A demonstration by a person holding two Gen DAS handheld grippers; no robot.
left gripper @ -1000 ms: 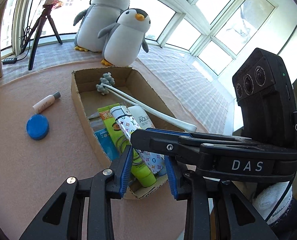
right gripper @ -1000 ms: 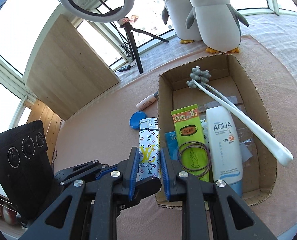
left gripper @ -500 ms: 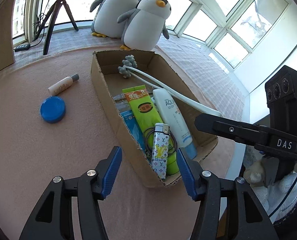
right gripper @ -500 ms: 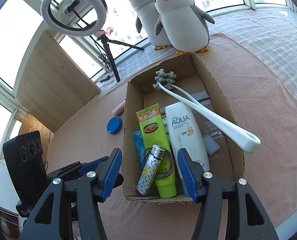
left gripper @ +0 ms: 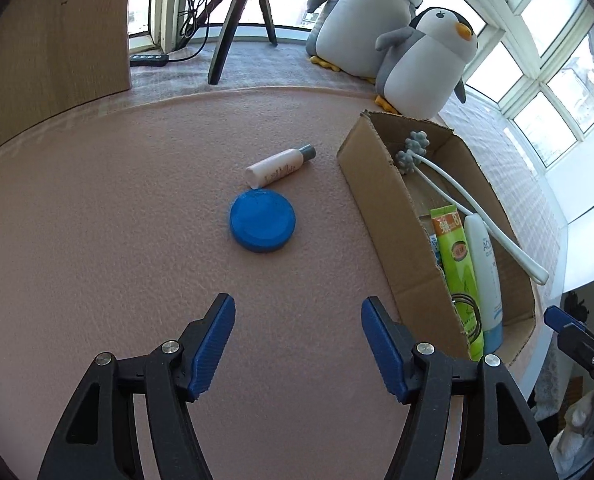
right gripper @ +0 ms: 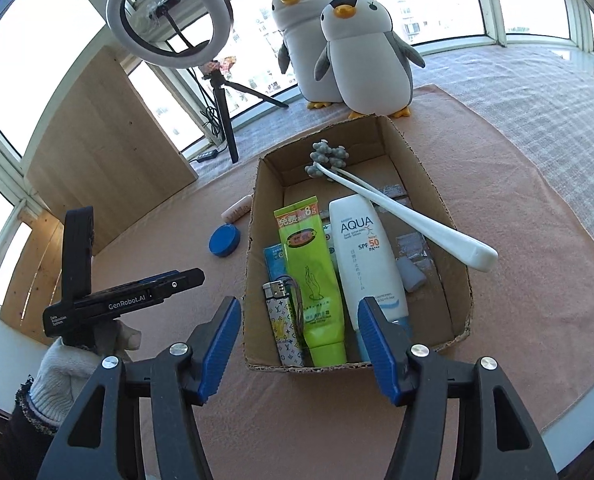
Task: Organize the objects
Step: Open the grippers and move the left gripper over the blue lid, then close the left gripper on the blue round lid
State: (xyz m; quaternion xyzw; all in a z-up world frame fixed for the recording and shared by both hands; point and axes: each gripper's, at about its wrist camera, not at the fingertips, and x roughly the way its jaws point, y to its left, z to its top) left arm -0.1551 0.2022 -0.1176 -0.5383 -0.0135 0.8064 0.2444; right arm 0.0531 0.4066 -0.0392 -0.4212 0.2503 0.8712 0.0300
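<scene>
Both the left gripper and right gripper gape wide, empty. In the cardboard box: white "AQUA SPF 50" tube, green tube, monogrammed lighter. Blue lid lies left outside.

You are looking at a table covered by a pinkish felt mat, which is filling most of the left wrist view. A blue round lid is lying flat near the centre of that frame, and a small white bottle with a grey cap is lying on its side just above it, almost touching. A cardboard box is sitting on the mat at the right of the frame. Past the mat's far edge, a checked cloth is covering the surface, where two plush penguins are standing at upper centre of the right wrist view and a tripod is standing at upper left.
</scene>
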